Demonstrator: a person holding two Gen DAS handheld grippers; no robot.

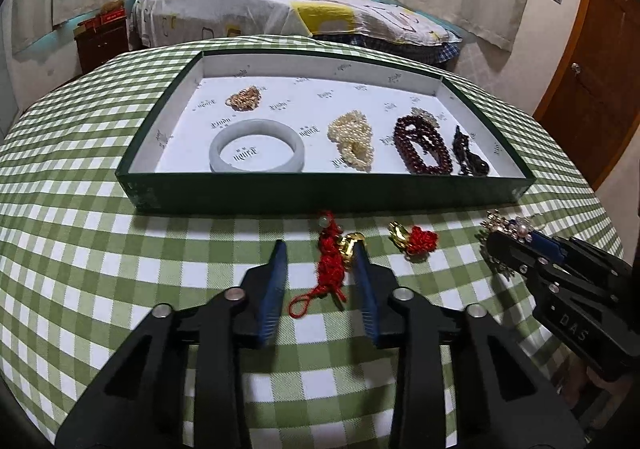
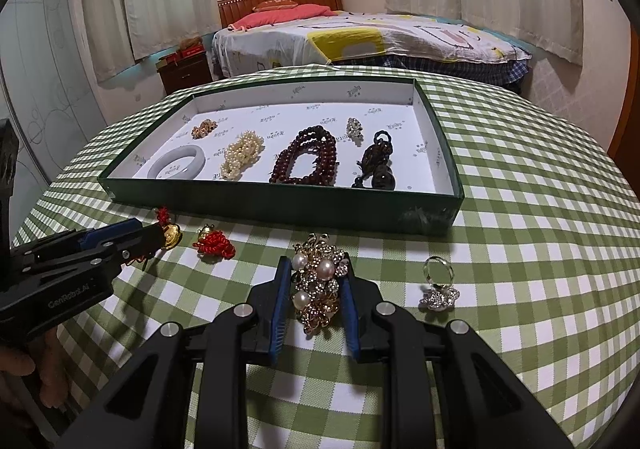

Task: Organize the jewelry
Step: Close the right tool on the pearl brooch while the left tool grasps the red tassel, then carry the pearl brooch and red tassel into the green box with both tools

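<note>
Jewelry is what I am sorting, and through the left wrist camera my left tongs [image 1: 320, 253] stand wide open, gripping nothing. The red knotted charm [image 1: 330, 267] lies on the checked cloth [image 1: 120, 249] in the gap between the fingers, close against the right-hand finger [image 1: 366, 281], with its gold piece [image 1: 350, 245] touching that tip. I judge it light and limp: cord that will fold and dangle. The gold piece looks the only stiff part, so I would close there or on the thick knot beside it. Its long axis runs away from me, the bead end toward the box [image 1: 320, 195] ahead and the loop end trailing back between the fingers. A second red charm [image 1: 416, 241] sits just right of my right-hand finger. Farther right, the right tongs [image 1: 508, 245] sit over a brooch; from here I cannot tell how wide they stand.

From the right wrist camera, the right tongs [image 2: 316, 281] are partly open, fingers bracketing the pearl brooch [image 2: 318, 285]; whether the pads actually press it I cannot tell. It looks rigid, knobbly and delicate, probably slippery on the pearls, so the metal sides suit a grip best. Its length points ahead toward the box. A ring [image 2: 438, 283] lies near on the right, and the left tongs [image 2: 156, 241] are at far left.
</note>
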